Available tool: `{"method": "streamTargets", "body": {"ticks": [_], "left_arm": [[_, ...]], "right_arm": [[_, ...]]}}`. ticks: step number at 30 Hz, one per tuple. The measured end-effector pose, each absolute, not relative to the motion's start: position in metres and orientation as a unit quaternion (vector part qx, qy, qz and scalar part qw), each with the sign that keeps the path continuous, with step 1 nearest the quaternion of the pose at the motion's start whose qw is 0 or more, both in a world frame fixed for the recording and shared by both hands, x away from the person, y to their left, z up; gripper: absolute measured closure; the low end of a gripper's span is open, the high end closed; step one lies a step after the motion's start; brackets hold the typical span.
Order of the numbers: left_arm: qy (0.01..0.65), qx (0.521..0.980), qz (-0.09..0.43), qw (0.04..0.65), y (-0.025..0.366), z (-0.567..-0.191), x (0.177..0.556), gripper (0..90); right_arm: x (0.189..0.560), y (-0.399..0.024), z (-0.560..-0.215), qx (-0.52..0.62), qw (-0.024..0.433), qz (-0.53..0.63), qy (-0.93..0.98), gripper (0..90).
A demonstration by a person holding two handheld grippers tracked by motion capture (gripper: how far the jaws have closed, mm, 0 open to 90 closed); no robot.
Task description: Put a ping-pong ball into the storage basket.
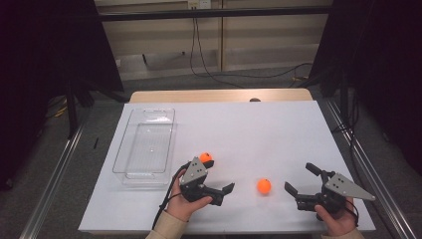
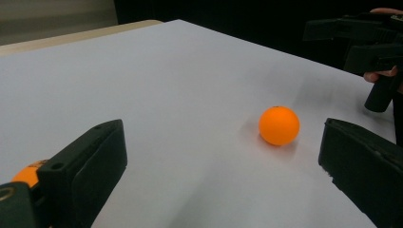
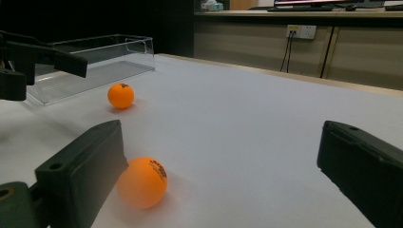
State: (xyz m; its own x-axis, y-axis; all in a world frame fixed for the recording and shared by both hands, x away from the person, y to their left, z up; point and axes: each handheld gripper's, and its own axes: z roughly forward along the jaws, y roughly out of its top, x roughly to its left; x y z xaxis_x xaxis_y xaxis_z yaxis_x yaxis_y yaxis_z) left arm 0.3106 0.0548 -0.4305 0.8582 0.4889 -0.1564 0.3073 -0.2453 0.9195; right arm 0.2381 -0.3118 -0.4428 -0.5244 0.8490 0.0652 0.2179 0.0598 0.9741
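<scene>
Two orange balls lie on the white table [image 1: 239, 124]. One ball [image 1: 264, 186] rests between the two grippers; the other ball [image 1: 205, 157] sits just beyond the left gripper [image 1: 219, 176], which is open and holds nothing. The right gripper [image 1: 302, 179] is also open, its jaws pointing left at the nearer ball. In the left gripper view that ball [image 2: 279, 125] lies ahead, nearer the right jaw, and the second ball [image 2: 27, 175] peeks out behind the left jaw. In the right gripper view one ball [image 3: 142, 182] sits beside the left jaw and the other ball [image 3: 120, 95] lies farther off.
A clear plastic container [image 1: 144, 144] stands empty on the table's left side, also seen as the container [image 3: 95, 64] in the right gripper view. Cables trail on the floor beyond the table's far edge. Dark curtains flank both sides.
</scene>
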Motion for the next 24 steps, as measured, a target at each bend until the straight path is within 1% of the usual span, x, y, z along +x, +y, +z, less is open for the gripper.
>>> {"method": "streamTargets", "body": {"ticks": [24], "left_arm": [[0.247,0.79,0.073,0.557,0.04,-0.43,0.313,2.4]], "right_arm": [[0.238,-0.312,-0.443,0.397,0.282,0.559,0.671,2.0]]}}
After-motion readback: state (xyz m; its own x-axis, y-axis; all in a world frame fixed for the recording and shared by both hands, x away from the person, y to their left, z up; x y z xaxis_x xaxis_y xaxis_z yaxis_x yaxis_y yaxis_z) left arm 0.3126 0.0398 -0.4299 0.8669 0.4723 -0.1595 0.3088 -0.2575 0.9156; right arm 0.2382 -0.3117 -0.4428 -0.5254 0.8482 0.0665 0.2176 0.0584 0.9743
